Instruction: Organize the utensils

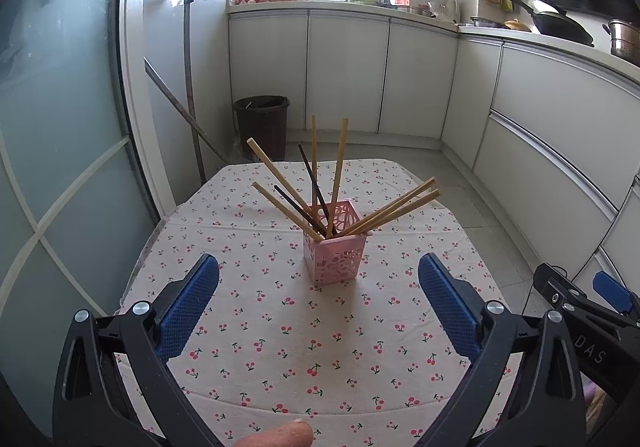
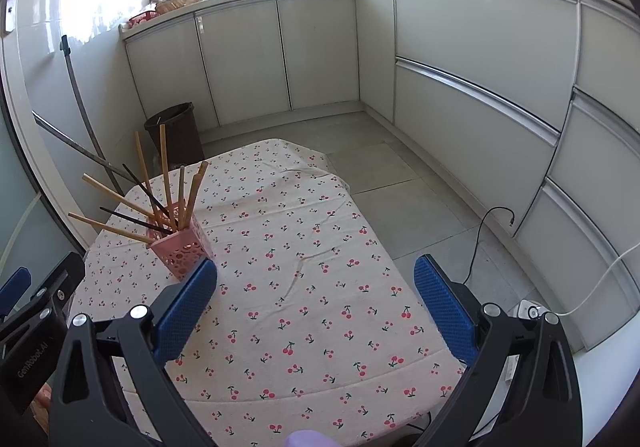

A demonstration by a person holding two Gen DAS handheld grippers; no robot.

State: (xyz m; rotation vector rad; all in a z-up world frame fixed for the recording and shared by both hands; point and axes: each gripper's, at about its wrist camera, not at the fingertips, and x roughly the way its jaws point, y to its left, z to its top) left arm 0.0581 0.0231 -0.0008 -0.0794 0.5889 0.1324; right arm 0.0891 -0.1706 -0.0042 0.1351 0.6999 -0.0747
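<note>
While both claws hang wide open and empty over the tabletop (image 1: 248, 331), the pink holder (image 1: 335, 247) stands dead ahead of the left claw (image 1: 319, 279), which is the nearer one; from the right claw (image 2: 316, 283) it sits off to the left, just beyond the left finger. Its chopsticks (image 1: 340, 175) fan upward and outward, some leaning left, two lying low to the right. Most are pale wood and two are dark, all standing in the perforated square holder, with none seen loose on the cherry-print cloth.
</note>
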